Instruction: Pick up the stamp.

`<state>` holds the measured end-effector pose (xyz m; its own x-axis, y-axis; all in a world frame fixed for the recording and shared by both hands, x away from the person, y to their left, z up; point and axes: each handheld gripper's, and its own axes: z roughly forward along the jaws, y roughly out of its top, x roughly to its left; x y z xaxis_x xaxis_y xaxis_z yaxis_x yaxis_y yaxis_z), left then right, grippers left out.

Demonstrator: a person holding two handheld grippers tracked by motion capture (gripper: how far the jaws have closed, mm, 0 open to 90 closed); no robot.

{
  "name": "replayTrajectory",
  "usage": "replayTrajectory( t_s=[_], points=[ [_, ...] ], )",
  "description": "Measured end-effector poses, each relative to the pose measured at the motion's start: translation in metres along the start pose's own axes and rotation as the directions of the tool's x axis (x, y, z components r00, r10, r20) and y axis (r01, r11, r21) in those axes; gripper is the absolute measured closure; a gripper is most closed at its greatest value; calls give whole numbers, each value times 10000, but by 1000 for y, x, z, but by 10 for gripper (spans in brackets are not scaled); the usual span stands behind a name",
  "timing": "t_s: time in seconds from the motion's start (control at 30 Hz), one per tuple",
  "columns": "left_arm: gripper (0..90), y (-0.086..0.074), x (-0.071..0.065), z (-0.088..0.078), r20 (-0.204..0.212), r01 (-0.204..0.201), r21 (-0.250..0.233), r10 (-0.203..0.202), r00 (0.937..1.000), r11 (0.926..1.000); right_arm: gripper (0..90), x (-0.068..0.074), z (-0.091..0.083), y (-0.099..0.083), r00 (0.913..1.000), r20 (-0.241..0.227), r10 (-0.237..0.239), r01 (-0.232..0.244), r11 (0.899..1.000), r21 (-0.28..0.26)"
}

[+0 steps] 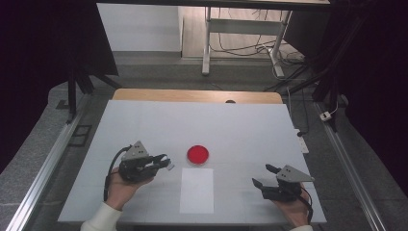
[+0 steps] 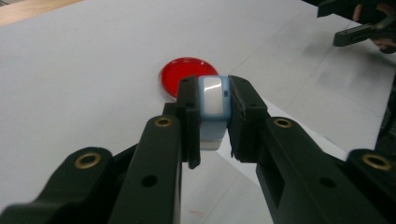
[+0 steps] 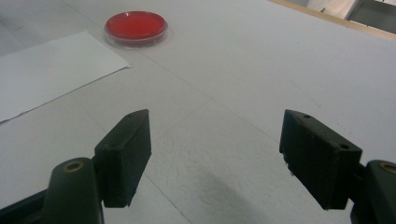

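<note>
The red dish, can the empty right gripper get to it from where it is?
Probably yes. The right gripper is open and holds nothing, and only bare table and a flat white sheet lie between it and the red dish.

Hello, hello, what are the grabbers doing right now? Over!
Left gripper shut on small blue-and-white block, near red dish. Right gripper open, empty. White paper below dish. Path clear.

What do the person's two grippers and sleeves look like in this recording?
Both the left gripper and right gripper are black, each with two blocky jaws, brass-coloured rivets at the joints, and a grey three-cornered plate on top. A black cable loops back from each. The left arm wears a white sleeve.
</note>
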<state>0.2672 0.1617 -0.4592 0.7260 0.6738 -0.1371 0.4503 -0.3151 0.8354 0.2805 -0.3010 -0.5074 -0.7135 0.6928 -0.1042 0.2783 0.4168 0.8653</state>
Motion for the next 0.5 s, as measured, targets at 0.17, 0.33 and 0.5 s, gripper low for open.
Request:
replayTrajectory(
  t_s=[0.17, 0.33, 0.5],
  points=[
    [759, 4, -7, 9, 212, -87, 47, 86, 9997, 10000, 247, 0, 1, -1, 10000, -43, -19, 19, 10000, 85],
    [758, 7, -15, 16, 450, -154, 49, 152, 9989, 9999, 248, 0, 1, -1, 10000, -38, -41, 41, 10000, 75],
    [759, 8, -24, 20, 697, -304, 28, 302, 9971, 9995, 248, 0, 0, -1, 10000, -49, -10, 10, 10000, 89]
  ],
)
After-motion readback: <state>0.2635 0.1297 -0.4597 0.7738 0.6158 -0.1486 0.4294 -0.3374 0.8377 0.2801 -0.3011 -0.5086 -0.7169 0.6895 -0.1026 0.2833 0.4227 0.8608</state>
